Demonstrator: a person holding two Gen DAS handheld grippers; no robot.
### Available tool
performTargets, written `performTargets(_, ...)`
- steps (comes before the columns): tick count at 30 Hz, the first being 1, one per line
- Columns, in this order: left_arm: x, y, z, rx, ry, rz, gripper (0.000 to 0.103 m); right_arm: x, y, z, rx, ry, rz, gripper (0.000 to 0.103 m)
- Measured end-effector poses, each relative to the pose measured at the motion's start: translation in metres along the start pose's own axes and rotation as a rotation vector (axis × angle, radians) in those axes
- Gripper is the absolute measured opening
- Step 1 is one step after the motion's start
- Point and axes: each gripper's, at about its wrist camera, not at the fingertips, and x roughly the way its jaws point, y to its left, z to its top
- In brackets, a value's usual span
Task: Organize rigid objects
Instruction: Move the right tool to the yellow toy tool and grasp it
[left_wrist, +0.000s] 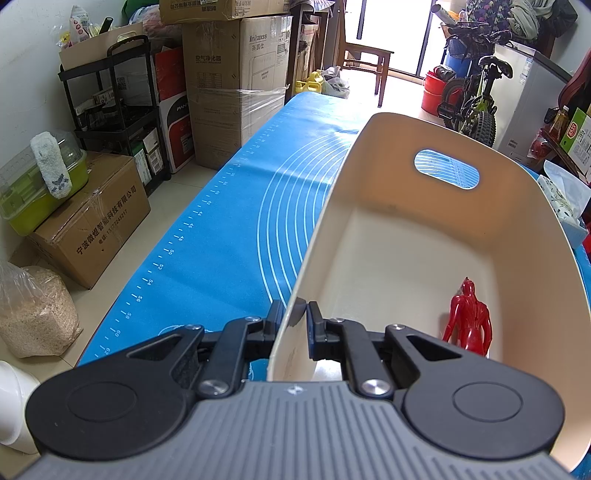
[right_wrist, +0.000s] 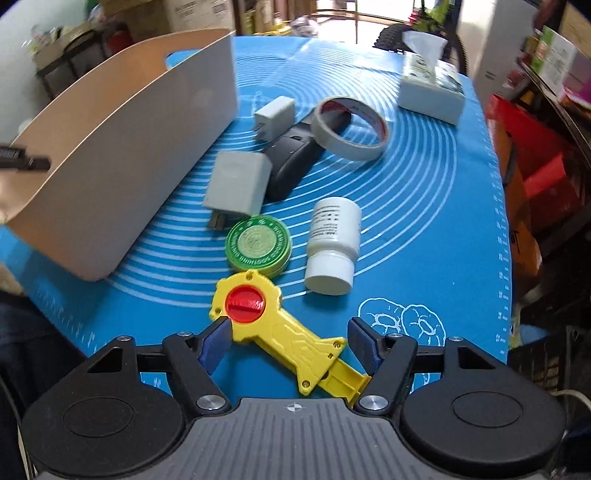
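My left gripper (left_wrist: 296, 314) is shut on the near wall of a cream plastic bin (left_wrist: 406, 236), one finger outside, one inside. A red toy figure (left_wrist: 468, 319) lies in the bin. In the right wrist view the bin (right_wrist: 122, 147) stands at the left on the blue mat (right_wrist: 424, 221). My right gripper (right_wrist: 290, 339) is open, its fingers on either side of a yellow toy key with a red knob (right_wrist: 280, 328). Beyond lie a green tin (right_wrist: 258, 245), a white bottle (right_wrist: 332, 245), a grey charger (right_wrist: 236, 184), a white charger (right_wrist: 273, 118), a black mouse (right_wrist: 295, 158) and a tape roll (right_wrist: 349, 127).
A tissue box (right_wrist: 430, 86) stands at the mat's far right. Left of the table are cardboard boxes (left_wrist: 236, 85), a black shelf cart (left_wrist: 110, 103) and a sack (left_wrist: 33, 314) on the floor. A bicycle (left_wrist: 476, 99) stands beyond the table's far end.
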Motion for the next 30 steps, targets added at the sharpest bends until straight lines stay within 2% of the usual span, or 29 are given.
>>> performTargets(5,0.000,0.000,0.000,-0.001,0.000,-0.001,0.015,0.002,0.005,0.002,-0.085,0.016,-0.005,0.074)
performTargets(9,0.000,0.000,0.000,0.000,0.000,0.000,0.015,-0.001,0.003,0.005,-0.118,0.030,0.038,0.067)
performTargets(14,0.000,0.000,0.000,0.000,0.000,0.000,0.015,-0.004,-0.001,0.003,-0.140,0.040,0.076,0.067)
performTargets(30,0.000,0.000,0.000,0.000,0.000,0.000,0.015,0.017,0.005,0.005,-0.165,0.065,0.076,0.062)
